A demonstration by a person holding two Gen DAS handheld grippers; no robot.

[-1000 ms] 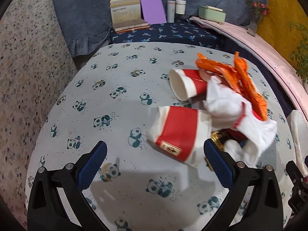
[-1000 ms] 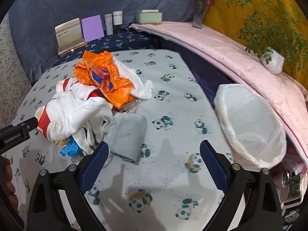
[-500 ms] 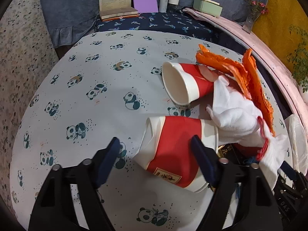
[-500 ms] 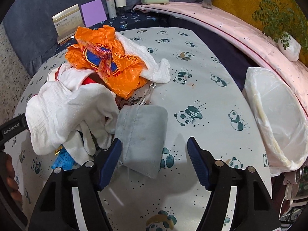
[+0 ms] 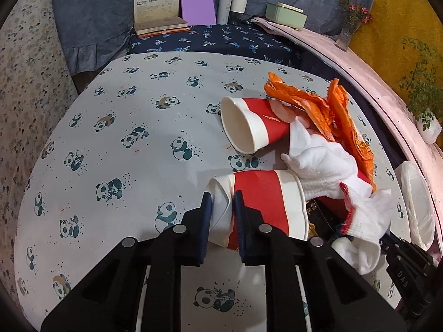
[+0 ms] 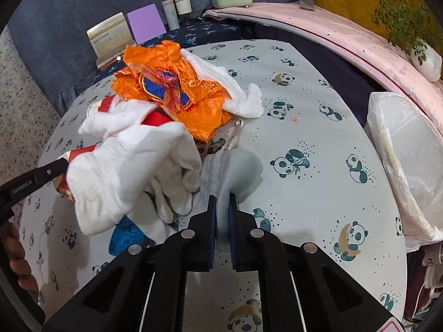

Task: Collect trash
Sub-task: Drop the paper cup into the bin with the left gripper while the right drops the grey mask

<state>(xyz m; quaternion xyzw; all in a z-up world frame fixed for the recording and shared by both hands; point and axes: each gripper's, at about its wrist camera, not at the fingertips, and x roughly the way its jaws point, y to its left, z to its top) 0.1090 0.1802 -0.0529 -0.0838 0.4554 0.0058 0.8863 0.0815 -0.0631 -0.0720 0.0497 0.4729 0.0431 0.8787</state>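
My left gripper is shut on the crushed base of a red and white paper cup lying on the panda tablecloth. A second red cup lies beyond it, mouth toward me. A white glove and an orange plastic bag lie to the right. My right gripper is shut on a grey cloth pouch. The white glove, the orange bag and a white towel lie left of and behind it.
A bin lined with a white bag stands off the table's right edge. Books, a purple card, bottles and a green box stand at the back. A pink ledge with plants runs along the right.
Both grippers moved forward and closed. The left one closed on the near paper cup and crushed its base. The right one closed on the grey pouch.
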